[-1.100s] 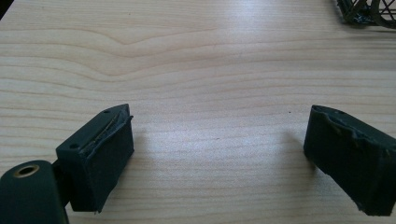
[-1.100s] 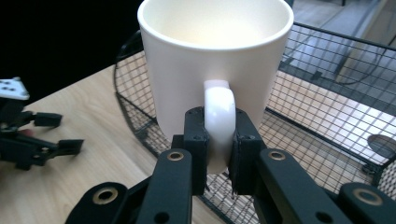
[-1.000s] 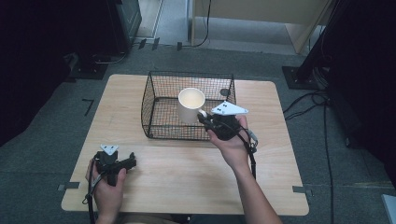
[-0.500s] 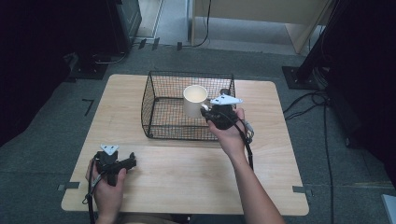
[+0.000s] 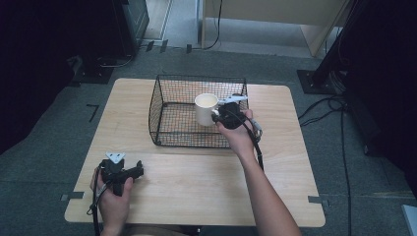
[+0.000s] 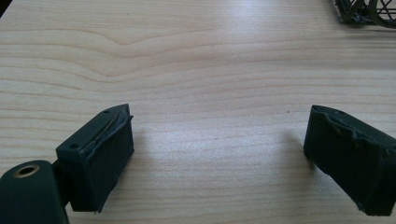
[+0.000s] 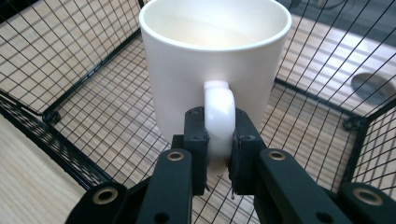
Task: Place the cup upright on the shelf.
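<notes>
A white mug hangs upright inside the black wire basket, above its mesh floor. My right gripper is shut on the mug's handle, one pad on each side of it. At the table's near left corner my left gripper rests low over the bare wood, jaws wide open with nothing between them.
The light wooden table has open surface in front of the basket and to its sides. The basket's corner lies far off from the left gripper. Cables run over the grey floor at the right.
My right gripper has carried the mug from above the basket's near right edge down and inward, into the basket. The left gripper has stayed where it was.
</notes>
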Demonstrator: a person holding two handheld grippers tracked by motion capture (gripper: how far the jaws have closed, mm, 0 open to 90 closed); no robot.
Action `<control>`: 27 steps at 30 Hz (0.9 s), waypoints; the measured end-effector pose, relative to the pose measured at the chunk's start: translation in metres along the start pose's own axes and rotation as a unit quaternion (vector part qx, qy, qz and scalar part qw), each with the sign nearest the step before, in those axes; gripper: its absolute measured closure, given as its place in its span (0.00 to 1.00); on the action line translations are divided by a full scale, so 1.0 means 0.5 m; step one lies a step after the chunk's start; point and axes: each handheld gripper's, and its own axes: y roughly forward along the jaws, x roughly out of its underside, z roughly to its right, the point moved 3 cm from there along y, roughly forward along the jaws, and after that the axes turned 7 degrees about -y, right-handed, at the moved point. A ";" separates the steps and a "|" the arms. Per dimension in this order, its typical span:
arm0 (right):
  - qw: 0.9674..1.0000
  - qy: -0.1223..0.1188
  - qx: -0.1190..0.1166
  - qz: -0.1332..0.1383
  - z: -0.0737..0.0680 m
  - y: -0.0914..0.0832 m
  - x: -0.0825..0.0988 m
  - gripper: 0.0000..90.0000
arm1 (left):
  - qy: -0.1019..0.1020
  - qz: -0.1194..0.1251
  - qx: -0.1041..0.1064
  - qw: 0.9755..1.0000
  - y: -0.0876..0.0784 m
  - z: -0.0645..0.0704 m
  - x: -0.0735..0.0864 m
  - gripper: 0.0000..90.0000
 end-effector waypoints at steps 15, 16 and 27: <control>0.999 0.004 0.005 -0.046 -0.005 0.029 0.011 0.89 | 0.001 0.000 0.001 1.000 0.000 0.000 0.000 0.10; 0.999 0.003 0.006 -0.047 -0.004 0.030 0.012 0.89 | 0.001 0.000 0.001 1.000 0.000 0.000 0.000 0.10; 0.999 0.007 0.003 -0.045 -0.002 0.028 0.013 0.88 | 0.002 0.000 0.001 1.000 0.000 0.001 0.000 0.10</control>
